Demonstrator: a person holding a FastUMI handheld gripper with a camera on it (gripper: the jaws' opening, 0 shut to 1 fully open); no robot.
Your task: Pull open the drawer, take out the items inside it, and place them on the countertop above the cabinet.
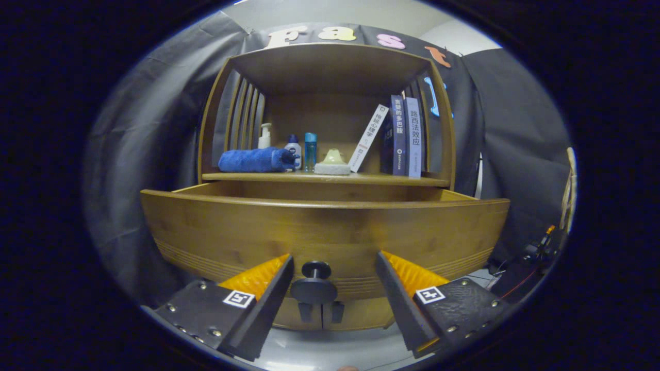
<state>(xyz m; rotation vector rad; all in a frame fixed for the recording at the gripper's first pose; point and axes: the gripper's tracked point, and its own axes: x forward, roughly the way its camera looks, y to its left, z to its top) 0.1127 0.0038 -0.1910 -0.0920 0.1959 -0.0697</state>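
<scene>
Nearest: gripper (pixel 334 281), fingers spread apart, one on each side of the dark round knob (pixel 315 284) and not touching it. Just beyond, drawer (pixel 325 232) pulled out toward the fingers — wide wooden front, inside hidden behind its top edge. Above it, cabinet (pixel 330 113) with the counter (pixel 325 178) carrying things — three books (pixel 402 136) at one end, a rolled blue towel (pixel 255 160) at the other. Between them, small bottles (pixel 294 147) and a pale sponge (pixel 332 164).

The hand-held gripper (pixel 334 286) has wide-apart fingers on screwed plates bearing square printed markers.
</scene>
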